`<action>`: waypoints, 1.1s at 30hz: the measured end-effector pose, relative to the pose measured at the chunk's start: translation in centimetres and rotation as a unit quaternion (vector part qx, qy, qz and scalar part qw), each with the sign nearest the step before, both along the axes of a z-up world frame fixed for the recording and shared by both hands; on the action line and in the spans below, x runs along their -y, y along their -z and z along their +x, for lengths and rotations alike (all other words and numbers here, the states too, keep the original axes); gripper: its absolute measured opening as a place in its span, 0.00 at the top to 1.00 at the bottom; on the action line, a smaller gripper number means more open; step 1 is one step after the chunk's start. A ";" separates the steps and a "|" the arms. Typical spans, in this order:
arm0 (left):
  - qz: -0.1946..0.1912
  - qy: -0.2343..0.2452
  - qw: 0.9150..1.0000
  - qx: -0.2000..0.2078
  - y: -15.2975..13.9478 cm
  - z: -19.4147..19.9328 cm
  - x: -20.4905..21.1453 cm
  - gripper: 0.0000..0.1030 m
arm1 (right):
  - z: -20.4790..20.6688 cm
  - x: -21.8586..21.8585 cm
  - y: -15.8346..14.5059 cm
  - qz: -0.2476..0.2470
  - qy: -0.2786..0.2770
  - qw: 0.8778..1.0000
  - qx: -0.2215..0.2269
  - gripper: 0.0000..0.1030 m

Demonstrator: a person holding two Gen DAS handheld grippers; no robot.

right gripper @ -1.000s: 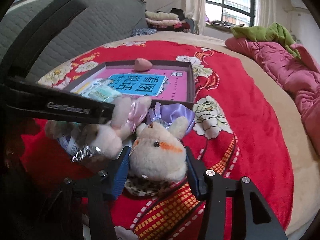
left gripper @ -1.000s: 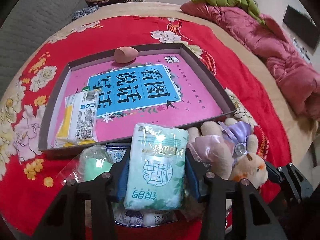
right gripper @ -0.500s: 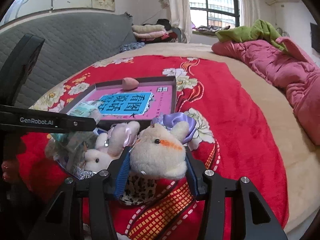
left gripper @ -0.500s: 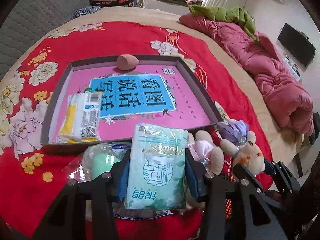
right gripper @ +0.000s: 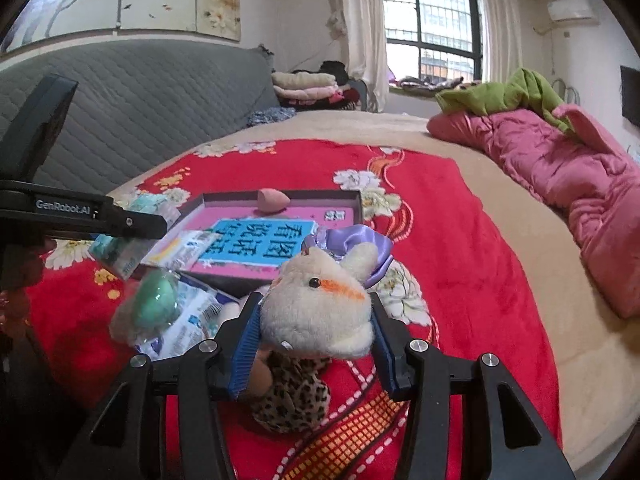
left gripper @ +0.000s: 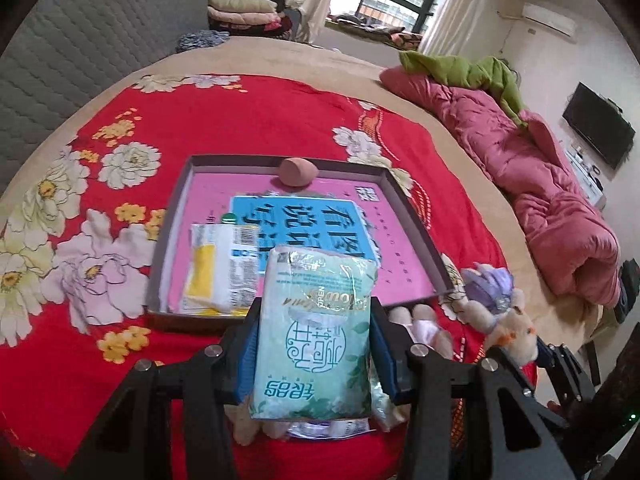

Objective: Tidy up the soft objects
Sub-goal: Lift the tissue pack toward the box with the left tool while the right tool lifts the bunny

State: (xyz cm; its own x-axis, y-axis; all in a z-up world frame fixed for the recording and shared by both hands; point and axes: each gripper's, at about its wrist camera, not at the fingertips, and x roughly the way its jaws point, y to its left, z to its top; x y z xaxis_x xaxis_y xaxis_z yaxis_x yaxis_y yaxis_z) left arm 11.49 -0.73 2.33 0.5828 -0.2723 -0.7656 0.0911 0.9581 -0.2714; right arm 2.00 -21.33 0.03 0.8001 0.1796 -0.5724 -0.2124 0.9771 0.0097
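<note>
Our left gripper (left gripper: 314,346) pinches the tissue pack (left gripper: 314,336) above the tray's (left gripper: 416,236) 6 o'clock edge; our right gripper (right gripper: 316,328) squeezes the plush rabbit (right gripper: 320,308). Either soft item could slip out mid-carry.

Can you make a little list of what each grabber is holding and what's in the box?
left gripper: shut on green tissue pack, held above the bed
right gripper: shut on plush bunny
box: shallow, pink inside, on red blanket
in box: pink sponge egg, yellow-white packet
outside box: green sponge in bag
</note>
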 end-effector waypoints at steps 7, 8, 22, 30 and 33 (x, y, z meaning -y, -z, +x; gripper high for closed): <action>0.000 -0.025 1.000 0.009 -0.3 0.6 -2.3 0.53 | 0.3 -0.4 -1.3 0.004 -0.001 1.000 0.010 0.50; 0.004 -0.027 1.000 0.011 -0.3 0.8 -2.5 0.53 | 0.2 -0.4 -1.4 0.001 -0.002 1.000 0.011 0.50; -0.003 -0.032 0.999 0.026 -1.0 2.4 -4.4 0.53 | 1.6 -2.7 -3.6 -0.022 -0.007 0.999 0.025 0.50; -0.009 -0.023 0.999 0.038 -1.4 4.0 -4.1 0.53 | 3.3 -3.4 -4.6 -0.022 -0.001 0.999 0.027 0.50; -0.015 -0.013 0.999 0.034 -1.0 4.8 -3.6 0.53 | 3.9 -3.4 -4.8 -0.023 0.005 0.999 0.028 0.50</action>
